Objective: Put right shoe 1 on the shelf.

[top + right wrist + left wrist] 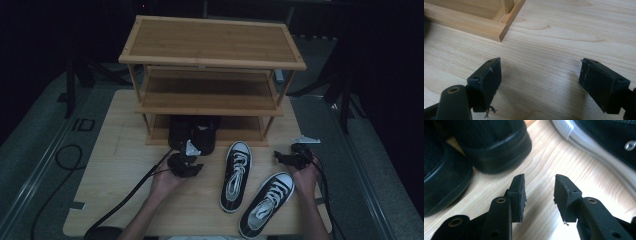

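Note:
A pair of black shoes (pixel 192 132) stands at the front of the wooden rack's bottom shelf (pixel 240 136). My left gripper (pixel 187 162) is just in front of them, low over the table. In the left gripper view it (pixel 540 185) is open with bare wood between the pads, the black shoes' heels (pixel 496 147) ahead at the left. Two black-and-white sneakers (pixel 236 175) (pixel 267 202) lie on the table between my hands; one sneaker's sole (pixel 604 140) shows at the upper right. My right gripper (pixel 282 156) (pixel 540 75) is wide open over bare table, right of the sneakers.
The three-tier bamboo rack (pixel 210 40) stands at the table's far side; its front corner (pixel 501 32) lies ahead of my right gripper. Cables (pixel 125 197) trail from both grippers toward the table's near edge. Dark stands flank the table.

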{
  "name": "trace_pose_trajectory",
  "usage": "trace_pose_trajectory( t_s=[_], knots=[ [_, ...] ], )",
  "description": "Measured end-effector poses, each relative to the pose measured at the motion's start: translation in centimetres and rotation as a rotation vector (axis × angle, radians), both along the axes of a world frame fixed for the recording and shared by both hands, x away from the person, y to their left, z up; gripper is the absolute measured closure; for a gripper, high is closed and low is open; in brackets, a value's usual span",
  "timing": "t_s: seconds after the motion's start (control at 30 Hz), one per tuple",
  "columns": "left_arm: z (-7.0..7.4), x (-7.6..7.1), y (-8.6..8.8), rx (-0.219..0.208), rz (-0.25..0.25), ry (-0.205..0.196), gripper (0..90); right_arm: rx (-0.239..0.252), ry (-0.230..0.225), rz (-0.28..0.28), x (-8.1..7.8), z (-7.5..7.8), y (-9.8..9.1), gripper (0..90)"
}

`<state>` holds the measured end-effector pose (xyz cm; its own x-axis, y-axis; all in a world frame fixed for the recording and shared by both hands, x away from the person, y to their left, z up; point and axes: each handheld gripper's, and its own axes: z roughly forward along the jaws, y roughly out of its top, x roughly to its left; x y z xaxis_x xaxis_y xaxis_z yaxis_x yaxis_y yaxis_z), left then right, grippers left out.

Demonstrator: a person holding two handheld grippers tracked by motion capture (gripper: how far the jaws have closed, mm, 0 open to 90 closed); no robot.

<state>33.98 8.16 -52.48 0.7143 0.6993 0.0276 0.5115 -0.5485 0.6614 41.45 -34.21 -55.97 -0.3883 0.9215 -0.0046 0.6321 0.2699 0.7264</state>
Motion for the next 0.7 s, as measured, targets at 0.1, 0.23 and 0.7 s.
trace_pose_trajectory(
  t_s=[0.1,0.23,0.7],
  knots=[
    [-0.6,0.0,0.8,-0.014,0.013,0.013,61.4,0.0,0.0,0.0,0.0,0.0,0.0,17.8],
    [-1.0,0.4,1.2,-0.029,0.023,0.009,68.8,0.0,0.0,0.0,0.0,0.0,0.0,17.8],
    [-0.1,2.7,-1.0,-0.023,0.042,-0.057,90.0,0.0,0.0,0.0,0.0,0.0,0.0,17.8]
  ],
)
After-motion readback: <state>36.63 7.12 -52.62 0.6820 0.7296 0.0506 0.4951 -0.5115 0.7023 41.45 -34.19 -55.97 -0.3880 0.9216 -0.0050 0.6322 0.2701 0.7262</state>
